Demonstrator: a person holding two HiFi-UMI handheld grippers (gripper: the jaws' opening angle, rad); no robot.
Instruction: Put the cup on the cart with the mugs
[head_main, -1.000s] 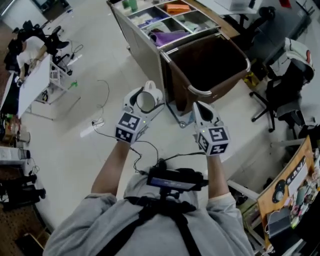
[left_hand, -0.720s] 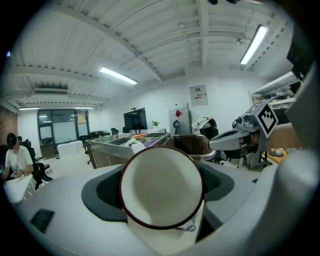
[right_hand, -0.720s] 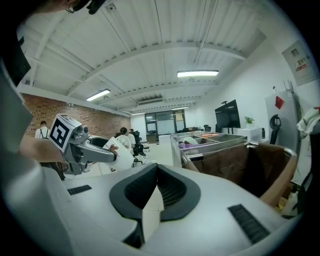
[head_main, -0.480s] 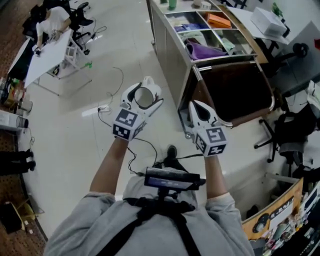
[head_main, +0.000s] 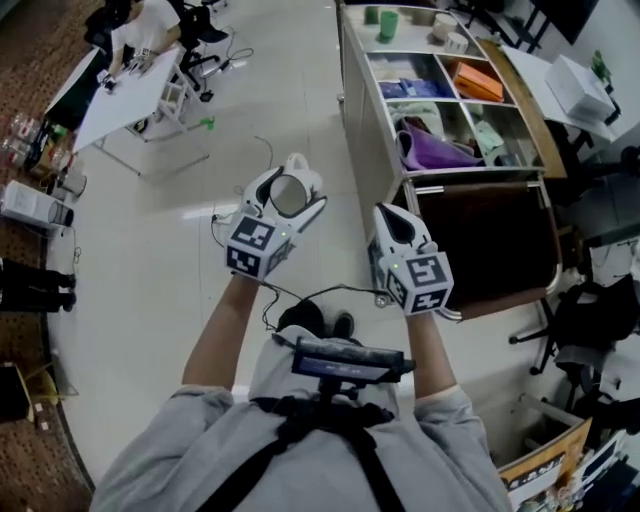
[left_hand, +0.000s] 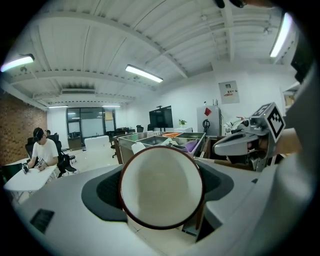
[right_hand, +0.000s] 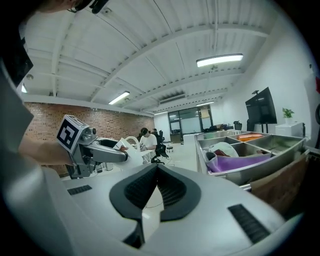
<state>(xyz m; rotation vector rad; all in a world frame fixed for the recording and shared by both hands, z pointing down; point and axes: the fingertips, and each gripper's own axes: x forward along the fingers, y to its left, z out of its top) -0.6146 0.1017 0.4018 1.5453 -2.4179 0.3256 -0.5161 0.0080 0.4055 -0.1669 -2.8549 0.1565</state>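
In the head view, the left hand-held gripper (head_main: 287, 184) carries the cup (head_main: 289, 197) over the floor (head_main: 150, 280), with its mouth turned up to the camera. The cart (head_main: 352, 100) stands ahead and to the right, and the mugs (head_main: 388, 22) are at its far end, well apart from the cup. The right hand-held gripper (head_main: 388, 215) is near the cart's side.

In the left gripper view, the jaws stand wide and clasp the cup (left_hand: 161, 187) on both sides of its round body. The cup is white with a dark rim.

In the right gripper view, the right hand-held gripper (right_hand: 152, 195) has its jaws together with nothing between them.

The cup looks like glazed ceramic, so it is probably stiff, not heavy, rather slippery and easy to chip. A hold around the body, as now, seems safer than the rim.
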